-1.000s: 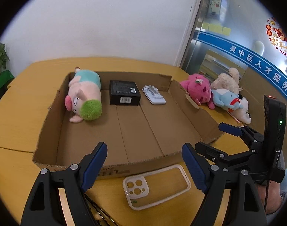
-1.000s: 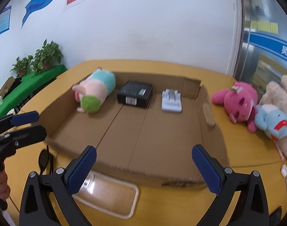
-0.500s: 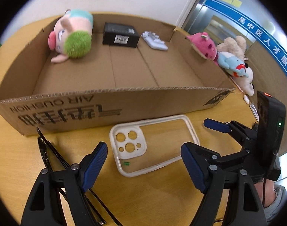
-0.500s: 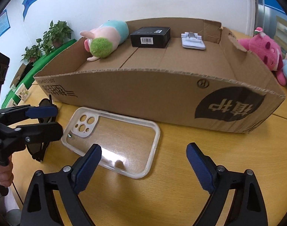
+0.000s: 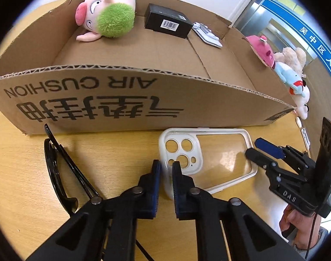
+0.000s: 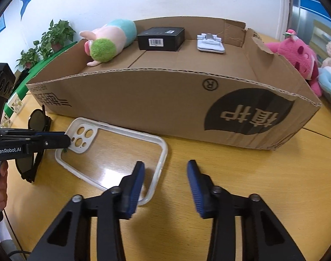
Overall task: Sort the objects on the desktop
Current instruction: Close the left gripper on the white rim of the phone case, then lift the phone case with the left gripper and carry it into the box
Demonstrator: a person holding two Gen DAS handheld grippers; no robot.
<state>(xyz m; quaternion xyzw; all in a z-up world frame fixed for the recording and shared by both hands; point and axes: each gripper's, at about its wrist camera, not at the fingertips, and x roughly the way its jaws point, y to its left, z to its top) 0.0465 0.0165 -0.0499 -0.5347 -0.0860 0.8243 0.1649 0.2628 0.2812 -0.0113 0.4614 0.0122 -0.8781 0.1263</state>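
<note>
A clear phone case (image 5: 217,158) with a white rim lies on the wooden table in front of a cardboard box (image 5: 100,100). My left gripper (image 5: 165,169) is shut on the case's rim at the camera-hole end. My right gripper (image 6: 165,174) is open, its left finger over the case's (image 6: 113,152) other end, its right finger outside the rim. The right gripper also shows in the left wrist view (image 5: 261,150). The box holds a pig plush (image 5: 106,15), a black box (image 5: 167,22) and a white phone stand (image 5: 206,34).
Black sunglasses (image 5: 59,169) lie left of the case, also in the right wrist view (image 6: 35,134). A pink plush (image 6: 300,58) and other plush toys (image 5: 293,76) lie right of the box. Potted plants (image 6: 54,37) stand far left.
Both grippers dropped to the table in front of the box. My left gripper closed on the case's camera end. My right gripper narrowed and moved over the case's other end.
</note>
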